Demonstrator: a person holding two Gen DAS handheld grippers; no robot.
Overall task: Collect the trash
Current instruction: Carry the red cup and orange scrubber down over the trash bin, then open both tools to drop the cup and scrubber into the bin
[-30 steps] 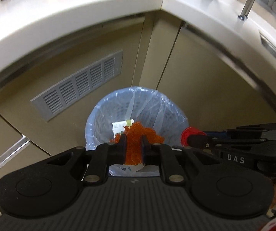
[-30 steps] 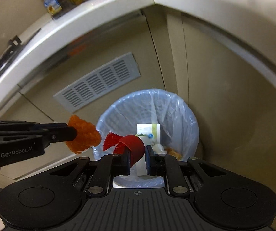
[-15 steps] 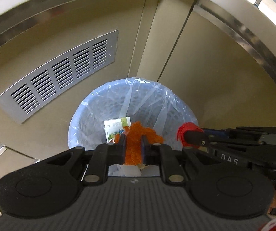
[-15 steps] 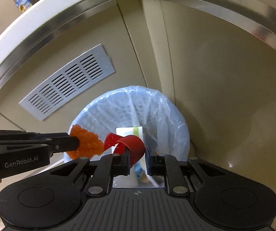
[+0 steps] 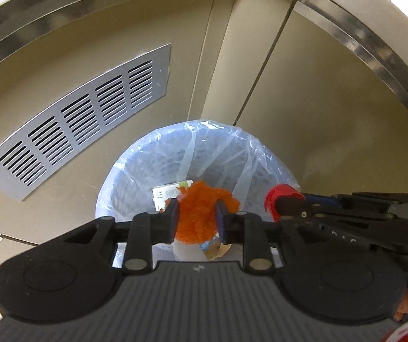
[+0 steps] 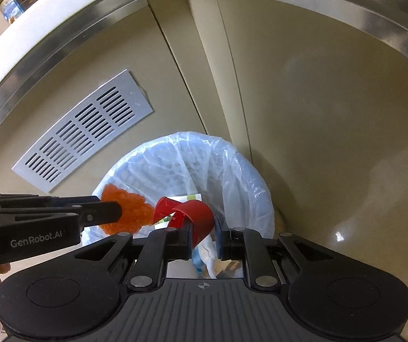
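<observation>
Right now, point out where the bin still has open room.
Open: the far half of the lined bin, between the green-and-white carton and the liner's back wall. Crowded: the near side, where white and blue scraps pile under the left tongs with the orange clump and the right tongs with the red strip.

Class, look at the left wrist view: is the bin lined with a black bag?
No: the bin has a clear, pale blue bag draped over its rim.

Orange crumpled wad [image 5: 197, 216]. Red curled plastic scrap [image 6: 192, 213]. Black grippers: left gripper [image 5: 197, 222], right gripper [image 6: 203, 238]. Pale blue translucent bin liner [image 5: 232, 154]. Silver slotted vent grille [image 5: 81, 116]. Beige cabinet doors [image 6: 318, 108].
</observation>
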